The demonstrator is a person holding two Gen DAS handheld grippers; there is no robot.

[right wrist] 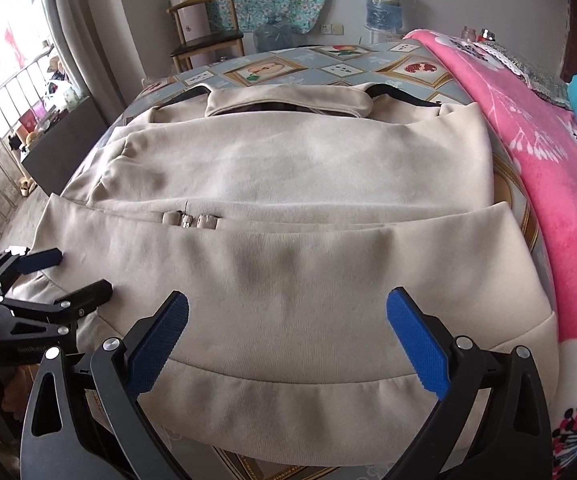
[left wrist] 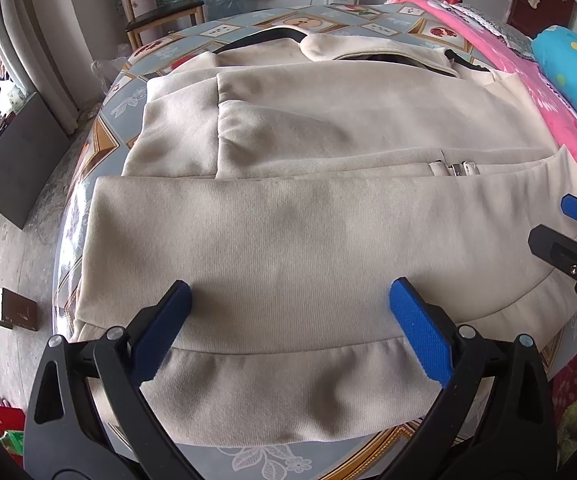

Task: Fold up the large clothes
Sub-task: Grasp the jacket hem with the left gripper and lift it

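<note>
A large beige zip jacket (left wrist: 308, 208) lies flat on the patterned table, sleeves folded in across the body, collar at the far end; it also shows in the right wrist view (right wrist: 308, 240). Its metal zipper end (left wrist: 462, 168) lies on the body. My left gripper (left wrist: 290, 300) is open and empty, just above the jacket's near hem. My right gripper (right wrist: 287, 312) is open and empty over the hem further right. The right gripper shows at the right edge of the left wrist view (left wrist: 568, 224); the left gripper shows at the left of the right wrist view (right wrist: 72, 276).
The table (left wrist: 248, 26) has a patterned blue-and-gold cloth. A pink blanket (right wrist: 548, 184) lies along the jacket's right side, with a blue cushion (left wrist: 568, 60) beyond. A wooden chair (right wrist: 208, 40) stands past the far end. A dark board (left wrist: 20, 164) and small box (left wrist: 10, 308) are on the floor left.
</note>
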